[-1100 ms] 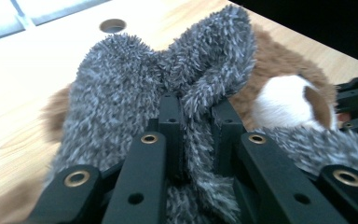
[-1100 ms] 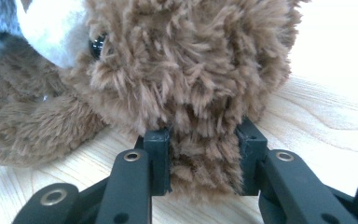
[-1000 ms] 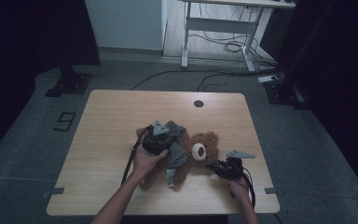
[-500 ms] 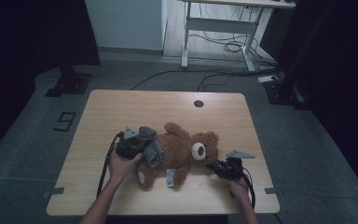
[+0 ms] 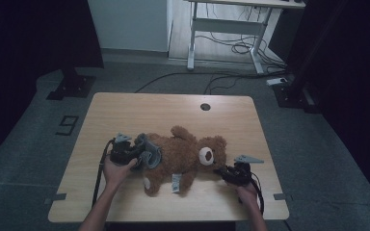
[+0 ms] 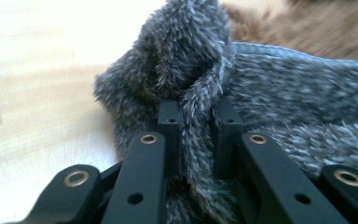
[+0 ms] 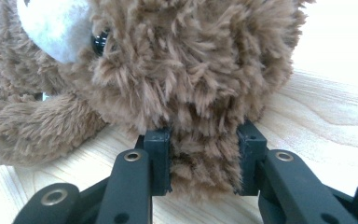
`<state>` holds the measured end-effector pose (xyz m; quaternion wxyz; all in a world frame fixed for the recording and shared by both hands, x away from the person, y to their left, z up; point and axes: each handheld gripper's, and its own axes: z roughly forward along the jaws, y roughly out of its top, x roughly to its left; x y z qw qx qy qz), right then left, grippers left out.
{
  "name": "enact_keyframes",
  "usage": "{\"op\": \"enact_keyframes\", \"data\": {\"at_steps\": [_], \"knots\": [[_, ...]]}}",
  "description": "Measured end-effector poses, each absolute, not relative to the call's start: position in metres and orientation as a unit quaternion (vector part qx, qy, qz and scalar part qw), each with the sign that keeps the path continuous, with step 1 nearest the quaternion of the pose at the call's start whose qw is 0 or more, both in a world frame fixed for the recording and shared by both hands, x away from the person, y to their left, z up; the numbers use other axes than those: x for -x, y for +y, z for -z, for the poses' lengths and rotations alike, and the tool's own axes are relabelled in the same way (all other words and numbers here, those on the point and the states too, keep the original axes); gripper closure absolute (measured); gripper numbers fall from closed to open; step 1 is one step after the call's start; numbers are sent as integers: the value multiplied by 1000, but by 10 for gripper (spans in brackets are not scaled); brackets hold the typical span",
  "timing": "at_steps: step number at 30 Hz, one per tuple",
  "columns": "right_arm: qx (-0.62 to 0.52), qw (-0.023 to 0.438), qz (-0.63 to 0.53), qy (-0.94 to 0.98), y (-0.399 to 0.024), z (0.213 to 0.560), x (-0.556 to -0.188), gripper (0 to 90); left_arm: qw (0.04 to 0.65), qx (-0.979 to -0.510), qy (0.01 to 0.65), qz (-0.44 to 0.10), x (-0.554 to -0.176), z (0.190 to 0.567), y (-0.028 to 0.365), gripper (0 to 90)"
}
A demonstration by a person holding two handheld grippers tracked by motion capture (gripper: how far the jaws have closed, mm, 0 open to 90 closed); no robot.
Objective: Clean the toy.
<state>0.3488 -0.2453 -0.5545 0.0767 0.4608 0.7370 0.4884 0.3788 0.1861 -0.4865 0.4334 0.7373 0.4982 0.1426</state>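
So the brown teddy bear (image 5: 183,154) is lying on its back across the middle of the light wooden counter (image 5: 173,108), head toward the right side of the high view, legs toward the left, with a little white tag (image 5: 176,182) sticking out near its lower body. The left claw (image 5: 134,153) sits at the bear's leg end and it's clamped on a fold of fuzzy grey fabric (image 6: 200,84); in the left gripper view you can see the two black jaws squeezed tight with a ridge of that grey pile pinched up between them, brown fur just behind it. It looks like some grey garment (image 5: 147,151) bunched around the bear's legs, can't tell exactly what kind. The person's left hand (image 5: 117,169) is wrapped around the claw body from below, forearm coming up from the bottom edge at a slant, cable trailing down beside the wrist. Over on the right, the right claw (image 5: 224,172) is pointed left at the bear's head, and the right gripper view shows its jaws gripping a tuft of brown fur (image 7: 205,154) at the bottom of the head, close to the counter surface, white muzzle (image 7: 56,25) up at the left. The right hand (image 5: 245,190) holds it low, forearm short and nearly straight up from the bottom edge.
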Motion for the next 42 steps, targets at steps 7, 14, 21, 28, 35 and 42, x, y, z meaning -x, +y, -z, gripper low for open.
{"op": "enact_keyframes", "data": {"at_steps": [7, 14, 21, 28, 35, 42], "knots": [[-461, 77, -488, 737, -245, 554, -349, 656, 488, -740, 438, -147, -360, 452, 161, 776], [-460, 77, -489, 737, -245, 554, -349, 656, 435, -786, 418, -139, -361, 477, 128, 776], [-459, 78, -493, 735, -245, 554, -349, 656, 398, -787, 458, -106, -372, 511, 151, 773], [-460, 76, -490, 736, -245, 554, -349, 656, 387, -775, 492, -87, -380, 530, 166, 772], [-461, 75, -490, 736, -245, 555, -349, 656, 433, -759, 474, -112, -369, 499, 172, 776], [-463, 71, -493, 734, -246, 555, -350, 656, 492, -739, 444, -121, -355, 461, 173, 778]]}}
